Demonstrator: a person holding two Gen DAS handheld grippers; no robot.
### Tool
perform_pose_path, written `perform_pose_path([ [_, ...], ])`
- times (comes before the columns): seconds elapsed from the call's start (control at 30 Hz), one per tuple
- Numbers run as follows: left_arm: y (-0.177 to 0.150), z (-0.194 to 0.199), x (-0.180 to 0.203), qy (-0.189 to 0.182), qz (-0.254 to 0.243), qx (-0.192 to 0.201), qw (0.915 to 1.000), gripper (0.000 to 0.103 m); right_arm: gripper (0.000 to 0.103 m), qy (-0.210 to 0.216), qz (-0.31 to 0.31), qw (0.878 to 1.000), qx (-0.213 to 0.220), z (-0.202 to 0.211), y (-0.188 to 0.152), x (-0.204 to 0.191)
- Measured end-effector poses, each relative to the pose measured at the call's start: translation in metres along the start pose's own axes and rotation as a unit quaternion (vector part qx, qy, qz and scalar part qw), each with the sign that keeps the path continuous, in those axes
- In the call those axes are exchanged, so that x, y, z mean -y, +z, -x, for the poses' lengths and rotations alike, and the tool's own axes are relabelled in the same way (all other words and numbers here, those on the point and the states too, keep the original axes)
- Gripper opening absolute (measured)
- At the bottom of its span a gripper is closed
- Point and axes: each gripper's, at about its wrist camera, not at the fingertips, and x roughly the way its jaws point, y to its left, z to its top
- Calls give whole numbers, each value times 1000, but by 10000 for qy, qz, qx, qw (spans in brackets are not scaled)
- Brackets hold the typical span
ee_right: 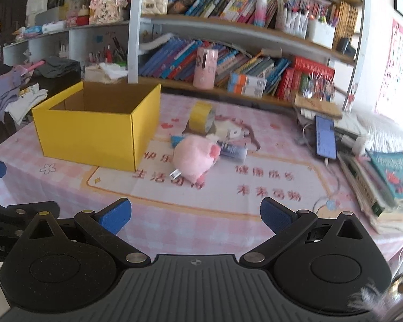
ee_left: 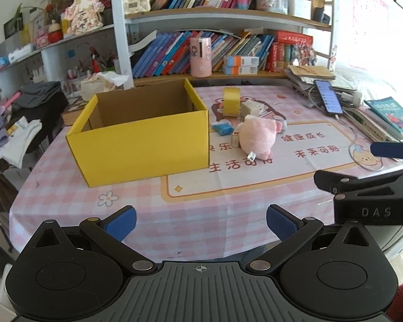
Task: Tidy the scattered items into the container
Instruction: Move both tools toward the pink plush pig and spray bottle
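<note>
An open yellow cardboard box (ee_left: pixel 139 145) (ee_right: pixel 94 128) stands on the pink checked tablecloth; its inside looks empty. Right of it lies a pile: a pink plush pig (ee_left: pixel 258 136) (ee_right: pixel 196 158), a yellow tape roll (ee_left: pixel 231 101) (ee_right: pixel 202 116), a small blue packet (ee_left: pixel 222 128), a white box (ee_left: pixel 251 108) and a blue-and-white tube (ee_right: pixel 232 150). My left gripper (ee_left: pixel 201 224) is open and empty near the table's front edge. My right gripper (ee_right: pixel 195 216) is open and empty, also at the front edge; it shows in the left wrist view (ee_left: pixel 368 185).
A phone (ee_left: pixel 329 96) (ee_right: pixel 325 136) on a cable, stacked papers and books (ee_right: pixel 381 182) crowd the table's right side. Bookshelves (ee_left: pixel 215 53) run along the back. Clothes (ee_left: pixel 16 134) are heaped on furniture left of the table.
</note>
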Motion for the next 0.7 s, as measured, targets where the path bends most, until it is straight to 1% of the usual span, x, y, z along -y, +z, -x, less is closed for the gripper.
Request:
perform_pose_path([
  [0.13,-2,0,0,-52,-79,-11,10000,103,103,129,-157,9996,-178,-5,-3,-3],
  [0.23,-2,0,-4,-19,-23,-31,10000,103,103,223,-65,9994,-245,-6,-4,-11],
  [0.37,-3,-3,-6,-38,108,-104,9999,103,103,272,-94,9992,-280,-6,-5,-9],
  [0.5,-2,-8,-1,-200,121,-112,9997,103,103,224,-161,9991,-331,-6,-5,-2],
  [0.63,1,-13,8,-415,9,-89,9991,103,103,142,-206,9988,-411,-10,-6,6],
  [0.7,3,-15,13,-481,-81,-83,9988,103,101,148,-240,9986,-439,-13,-5,10],
])
